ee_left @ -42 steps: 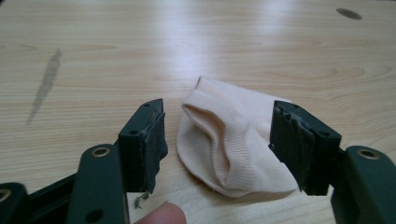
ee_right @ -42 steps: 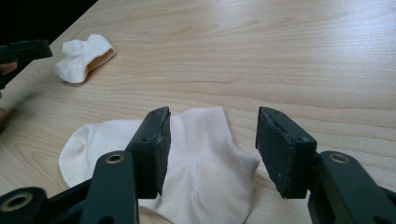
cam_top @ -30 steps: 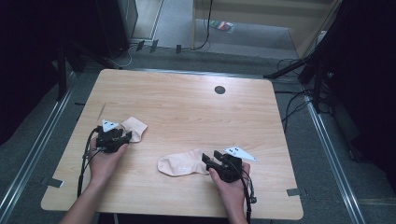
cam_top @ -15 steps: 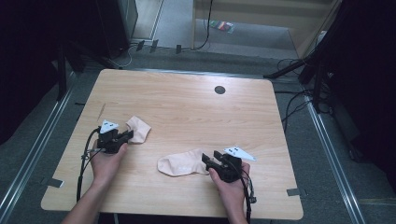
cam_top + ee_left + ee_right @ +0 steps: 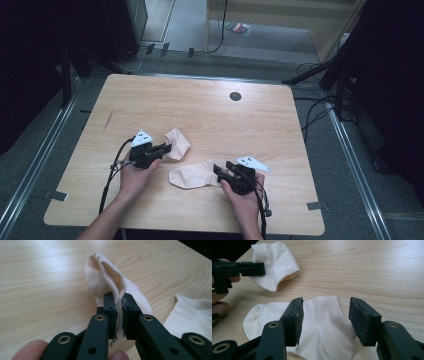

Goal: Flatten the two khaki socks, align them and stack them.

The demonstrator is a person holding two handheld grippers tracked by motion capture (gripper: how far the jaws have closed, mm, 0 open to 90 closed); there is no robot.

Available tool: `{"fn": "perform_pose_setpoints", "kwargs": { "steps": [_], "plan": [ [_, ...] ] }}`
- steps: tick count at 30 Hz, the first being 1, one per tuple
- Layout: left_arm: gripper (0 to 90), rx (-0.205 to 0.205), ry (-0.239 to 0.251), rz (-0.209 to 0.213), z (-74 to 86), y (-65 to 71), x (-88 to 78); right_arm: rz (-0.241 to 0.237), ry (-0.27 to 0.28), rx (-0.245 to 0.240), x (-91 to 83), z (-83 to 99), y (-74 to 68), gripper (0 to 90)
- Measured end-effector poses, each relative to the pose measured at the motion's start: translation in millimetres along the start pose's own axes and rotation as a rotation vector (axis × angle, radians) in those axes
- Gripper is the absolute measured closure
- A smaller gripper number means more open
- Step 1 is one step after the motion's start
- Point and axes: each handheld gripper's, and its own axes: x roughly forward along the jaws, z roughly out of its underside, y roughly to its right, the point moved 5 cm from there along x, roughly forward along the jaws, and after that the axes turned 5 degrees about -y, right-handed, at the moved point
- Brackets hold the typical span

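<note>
Two cream socks lie on the wooden table (image 5: pixel 200 110). My left gripper (image 5: pixel 166 148) (image 5: pixel 119 307) is shut on the ribbed cuff of the smaller sock (image 5: pixel 179 142) (image 5: pixel 100 275); its jaws have just been closing on it. The cuff stands up between the pads while the rest droops to the table. The second sock (image 5: pixel 192 176) (image 5: pixel 262 315) lies flat near the front edge. My right gripper (image 5: pixel 218 172) (image 5: pixel 325 307) is open, one jaw on each side of that sock's cuff end, pads apart from the cloth. The left gripper (image 5: pixel 259 268) and the smaller sock (image 5: pixel 274 262) also appear at the upper left of the right gripper view.
A round dark cable hole (image 5: pixel 235 96) sits near the table's far edge. Cables trail from both grippers over the front edge. Around the table is grey floor with metal rails (image 5: pixel 350 150) and loose cables.
My left gripper has closed on the smaller sock's cuff and moved right with it, toward the second sock. The right gripper has stayed in place.
</note>
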Motion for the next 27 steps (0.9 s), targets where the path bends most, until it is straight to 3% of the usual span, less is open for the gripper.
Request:
{"fn": "perform_pose_setpoints", "kwargs": {
  "steps": [2,4,8,13,18,20,23,27],
  "plan": [
    [75.5,-0.024,0.004,0.017,2.2,-5.4,0.8,0.004,0.003,0.001,0.8,-1.0,-1.2,46.3],
    [60.5,-0.054,0.025,0.006,2.8,-12.1,-2.7,0.009,0.013,-0.011,2.0,-3.8,-3.9,46.5],
    [48.3,-0.075,0.088,-0.003,-1.8,-21.9,-18.5,-0.020,0.016,-0.039,7.8,-16.8,-22.4,47.1],
    [47.8,-0.148,0.141,-0.024,-1.7,-39.8,-40.0,-0.064,-0.001,-0.109,29.7,-32.2,-56.2,52.0],
    [52.5,-0.189,0.130,-0.069,3.3,-52.1,-48.1,-0.131,-0.066,-0.166,65.6,-36.7,-90.6,60.9],
    [54.9,-0.203,0.124,-0.083,5.0,-54.6,-48.8,-0.135,-0.097,-0.191,80.8,-36.0,-100.3,61.2],
    [57.3,-0.212,0.119,-0.100,7.5,-55.9,-48.9,-0.116,-0.141,-0.218,99.4,-35.9,-110.5,57.6],
    [58.5,-0.204,0.106,-0.097,9.2,-53.8,-46.8,-0.037,-0.174,-0.241,118.9,-39.2,-121.3,50.3]
  ]
}}
